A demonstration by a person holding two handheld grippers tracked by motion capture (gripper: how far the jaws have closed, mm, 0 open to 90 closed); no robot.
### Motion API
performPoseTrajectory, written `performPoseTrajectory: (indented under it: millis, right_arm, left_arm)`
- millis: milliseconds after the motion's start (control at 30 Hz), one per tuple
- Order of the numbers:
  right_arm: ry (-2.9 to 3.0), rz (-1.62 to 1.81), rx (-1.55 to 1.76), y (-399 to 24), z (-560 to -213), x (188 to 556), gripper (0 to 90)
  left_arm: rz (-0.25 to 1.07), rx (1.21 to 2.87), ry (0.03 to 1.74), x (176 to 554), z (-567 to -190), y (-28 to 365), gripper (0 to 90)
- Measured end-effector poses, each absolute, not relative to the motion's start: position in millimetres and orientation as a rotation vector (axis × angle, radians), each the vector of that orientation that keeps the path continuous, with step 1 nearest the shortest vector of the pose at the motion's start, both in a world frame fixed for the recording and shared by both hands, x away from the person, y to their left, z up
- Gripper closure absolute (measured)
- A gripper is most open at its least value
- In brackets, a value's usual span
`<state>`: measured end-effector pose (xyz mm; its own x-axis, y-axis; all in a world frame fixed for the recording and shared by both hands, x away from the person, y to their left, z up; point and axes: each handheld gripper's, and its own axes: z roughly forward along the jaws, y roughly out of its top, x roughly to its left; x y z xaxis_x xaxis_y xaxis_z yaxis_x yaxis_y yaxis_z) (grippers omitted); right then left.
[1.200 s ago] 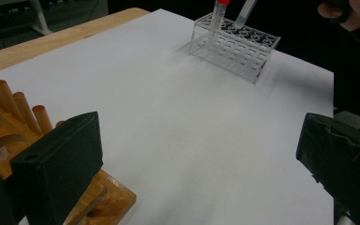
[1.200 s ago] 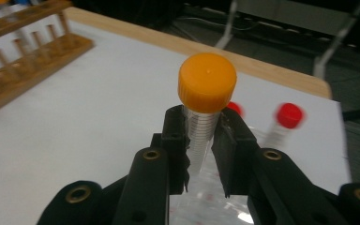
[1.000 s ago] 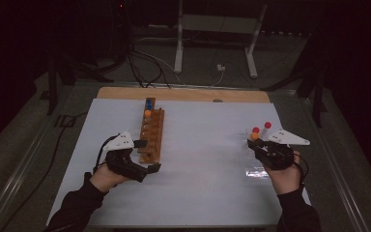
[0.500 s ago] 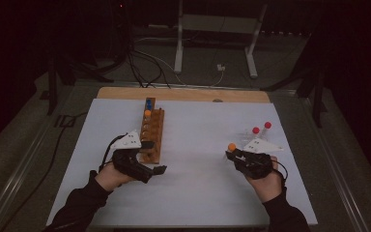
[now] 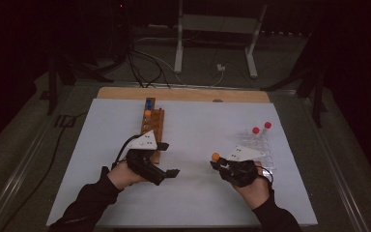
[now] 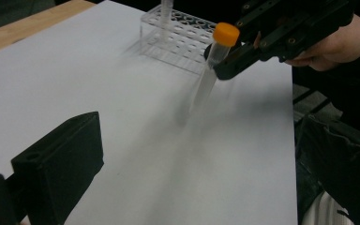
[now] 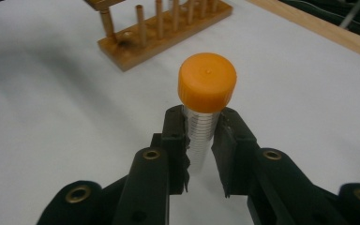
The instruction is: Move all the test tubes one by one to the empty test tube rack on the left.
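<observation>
The white table sheet (image 5: 193, 145) carries two racks, and the work in hand looks like moving capped tubes between them. Taking the wooden rack (image 5: 152, 126) as landmark: it stands at the centre-left of the sheet with a blue-capped tube (image 5: 149, 103) and an orange-capped one (image 5: 148, 113) at its far end, and its nearer holes look empty. Well to its right stands the clear plastic rack (image 5: 258, 147), holding two red-capped tubes (image 5: 262, 127).

The right gripper (image 7: 201, 129) hovers between the racks, nearer the clear one, its jaws clamped on the graduated wall of an orange-capped tube (image 7: 206, 93) just under the cap, the tube upright above the sheet. By my reading one transfer is halfway: the tube is lifted and in transit, not yet seated in either rack.

The left gripper (image 5: 166, 159) sits just at the near end of the wooden rack, jaws spread and empty.

The sheet between the racks lies bare; the wooden rack's upright pegs (image 7: 159, 16) could snag a low approach.
</observation>
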<state>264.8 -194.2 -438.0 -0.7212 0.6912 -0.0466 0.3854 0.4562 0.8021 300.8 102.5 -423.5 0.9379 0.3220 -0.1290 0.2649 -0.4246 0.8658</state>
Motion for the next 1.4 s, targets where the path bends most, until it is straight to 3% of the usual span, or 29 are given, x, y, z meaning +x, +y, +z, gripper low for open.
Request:
performPoseTrajectory:
  millis: [467,1033,1400]
  right_arm:
    - [2.410,1.149,0.855,-179,-444,260,75.1]
    - [2.416,1.170,0.853,-179,-442,259,75.0]
    - [2.419,1.172,0.847,-178,-442,259,75.0]
  left_arm:
    - [0.025,2.039,0.337,303,-415,67,8.3]
    - [0.033,2.039,0.278,312,-420,36,52.3]
    - [0.016,2.071,0.247,313,-425,26,67.5]
